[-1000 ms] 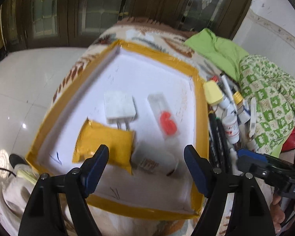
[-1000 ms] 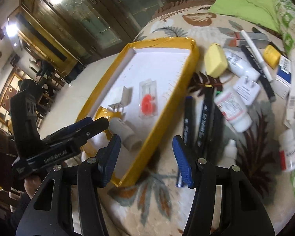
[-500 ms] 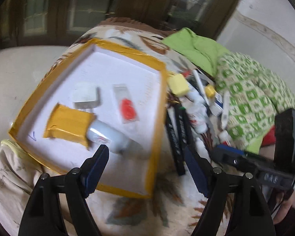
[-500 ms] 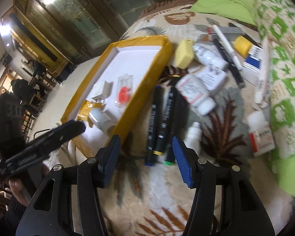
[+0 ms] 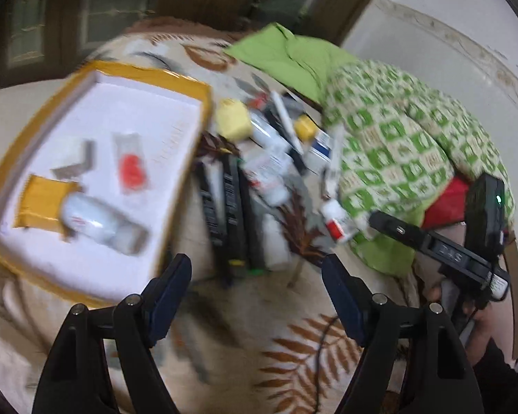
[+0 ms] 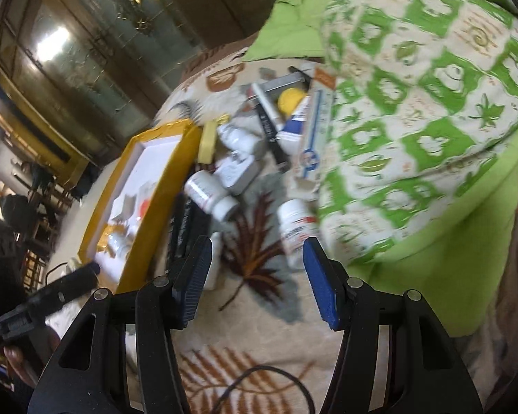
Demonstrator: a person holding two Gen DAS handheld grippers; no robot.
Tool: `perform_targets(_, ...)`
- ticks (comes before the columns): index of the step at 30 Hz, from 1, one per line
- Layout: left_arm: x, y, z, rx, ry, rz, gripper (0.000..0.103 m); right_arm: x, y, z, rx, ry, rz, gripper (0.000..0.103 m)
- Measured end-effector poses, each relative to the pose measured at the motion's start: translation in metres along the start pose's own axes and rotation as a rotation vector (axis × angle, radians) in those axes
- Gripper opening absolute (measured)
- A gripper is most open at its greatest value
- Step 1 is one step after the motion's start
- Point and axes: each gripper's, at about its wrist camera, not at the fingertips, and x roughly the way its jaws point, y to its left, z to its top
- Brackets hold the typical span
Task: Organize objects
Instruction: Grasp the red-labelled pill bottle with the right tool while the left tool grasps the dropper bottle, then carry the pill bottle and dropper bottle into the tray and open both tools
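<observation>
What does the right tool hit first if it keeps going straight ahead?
Probably the white pill bottle lying just ahead of the open right tool, toward its right finger; depth is unclear, and the bedspread may come first.

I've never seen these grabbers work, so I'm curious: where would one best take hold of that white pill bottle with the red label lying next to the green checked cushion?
Probably across its round body. The white pill bottle lies on its side beside the green checked cushion, so coming down from above with one finger on each long flank looks surest. The right gripper hangs open just short of it, holding nothing.
</observation>
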Motion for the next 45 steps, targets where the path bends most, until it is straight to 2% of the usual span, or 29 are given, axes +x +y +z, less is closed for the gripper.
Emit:
perform_targets(3, 0.023, -0.014, 0.005, 0.035, 0.044, 0.043, 0.076, 0.01, -0.001, 0.004, -0.032, 0.02, -0.049, 0.055)
perform_targets(4, 0.028, -0.016, 0.007, 0.047, 0.048, 0.045, 0.072, 0.016, 0.0, 0.005, -0.052, 0.033, -0.076, 0.055)
perform_targets(6, 0.043, -0.025, 0.008, 0.105, 0.058, 0.054, 0.058, 0.026, 0.003, 0.005, -0.062, 0.055, -0.109, 0.054)
perform_targets(7, 0.052, -0.029, 0.006, 0.138, 0.072, 0.08, 0.052, 0.029, 0.003, 0.005, -0.068, 0.064, -0.13, 0.052)
perform_targets(9, 0.058, -0.027, 0.0, 0.149, 0.094, 0.079, 0.052, 0.036, 0.004, 0.006, -0.086, 0.086, -0.133, 0.052)
perform_targets(11, 0.062, -0.024, -0.002, 0.134, 0.11, 0.046, 0.052, 0.045, 0.004, 0.007, -0.106, 0.102, -0.148, 0.051)
perform_targets(13, 0.063, -0.024, 0.002, 0.123, 0.105, 0.049, 0.052, 0.057, 0.0, 0.009, -0.104, 0.122, -0.174, 0.045)
perform_targets(14, 0.064, -0.027, 0.004, 0.127, 0.104, 0.038, 0.052, 0.061, -0.002, 0.008, -0.088, 0.133, -0.177, 0.034)
perform_targets(16, 0.071, -0.035, 0.009, 0.15, 0.117, 0.043, 0.052, 0.063, -0.007, 0.007, -0.059, 0.143, -0.151, 0.034)
perform_targets(19, 0.095, -0.048, 0.014, 0.178, 0.173, 0.064, 0.036, 0.059, -0.012, 0.005, -0.032, 0.15, -0.136, 0.034)
perform_targets(21, 0.122, -0.048, 0.014, 0.188, 0.244, 0.143, 0.031, 0.057, -0.014, 0.004, -0.009, 0.153, -0.12, 0.034)
perform_targets(22, 0.128, -0.046, 0.013, 0.185, 0.259, 0.159, 0.025, 0.056, -0.017, 0.003, 0.005, 0.152, -0.109, 0.034)
perform_targets(25, 0.121, -0.047, 0.007, 0.193, 0.214, 0.135, 0.025, 0.056, -0.02, 0.0, 0.039, 0.148, -0.089, 0.034)
perform_targets(28, 0.109, -0.038, -0.003, 0.148, 0.206, 0.073, 0.025, 0.057, -0.02, -0.001, 0.062, 0.142, -0.084, 0.034)
perform_targets(29, 0.102, -0.033, -0.005, 0.124, 0.207, 0.032, 0.025, 0.058, -0.019, 0.0, 0.064, 0.142, -0.083, 0.034)
perform_targets(33, 0.068, -0.011, -0.004, 0.029, 0.15, -0.06, 0.025, 0.062, -0.007, -0.002, 0.034, 0.156, -0.095, 0.034)
perform_targets(39, 0.044, 0.018, -0.001, -0.089, 0.115, -0.12, 0.025, 0.066, 0.017, -0.024, 0.03, 0.233, -0.019, 0.034)
perform_targets(42, 0.025, 0.025, 0.001, -0.097, 0.06, -0.114, 0.025, 0.057, 0.037, -0.025, 0.025, 0.199, 0.034, 0.034)
perform_targets(45, 0.009, 0.042, 0.003, -0.132, 0.038, -0.105, 0.025, 0.051, 0.065, -0.02, -0.009, 0.17, 0.081, 0.034)
